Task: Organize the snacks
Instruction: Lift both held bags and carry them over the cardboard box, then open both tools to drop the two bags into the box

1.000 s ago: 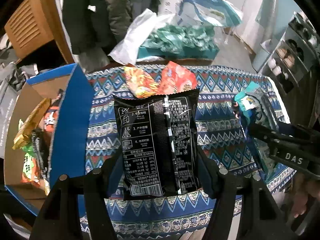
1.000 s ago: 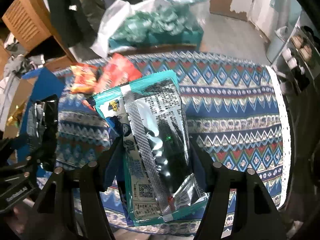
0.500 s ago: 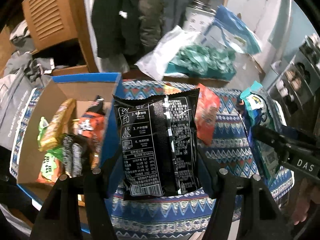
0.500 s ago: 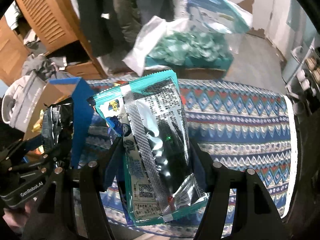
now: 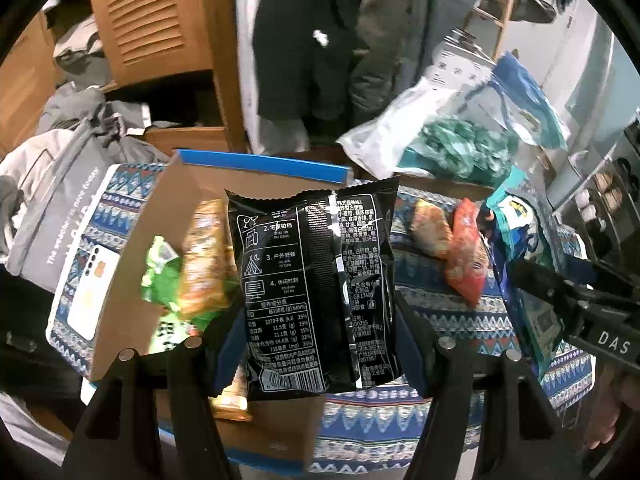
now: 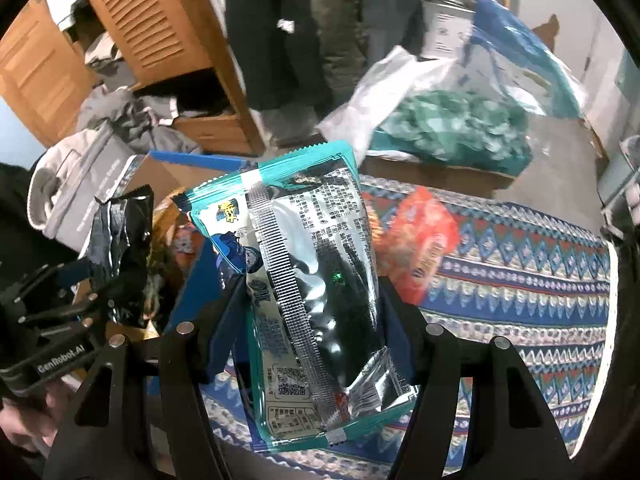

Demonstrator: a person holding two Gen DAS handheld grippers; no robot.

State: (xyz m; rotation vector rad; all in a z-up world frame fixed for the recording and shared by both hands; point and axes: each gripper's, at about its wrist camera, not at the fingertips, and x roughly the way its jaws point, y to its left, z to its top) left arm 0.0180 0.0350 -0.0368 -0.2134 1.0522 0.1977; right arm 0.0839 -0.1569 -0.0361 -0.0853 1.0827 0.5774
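My left gripper point(image 5: 316, 340) is shut on a black snack packet point(image 5: 316, 284), held upright with its printed back toward the camera. It hangs over the open cardboard box with blue rim point(image 5: 260, 166), which holds several green and orange snack bags point(image 5: 188, 264). My right gripper point(image 6: 310, 320) is shut on a teal and silver snack packet point(image 6: 312, 280), above the patterned tablecloth point(image 6: 520, 280) beside the box's blue wall point(image 6: 196, 280). An orange packet point(image 5: 430, 230) and a red packet point(image 5: 466, 256) lie on the cloth. Each gripper shows at the edge of the other's view.
A grey bag point(image 5: 60, 208) lies left of the box. Behind the table stand a wooden louvered cabinet point(image 5: 152, 20), hanging dark clothes point(image 5: 304, 40) and a box of green wrapped items point(image 5: 460, 148) with plastic bags. A person's hand point(image 6: 24, 420) holds the left gripper.
Both grippers have swung left and risen a little with their packets. The box has come from the left edge to under the black packet; the orange and red packets now lie off to the right.
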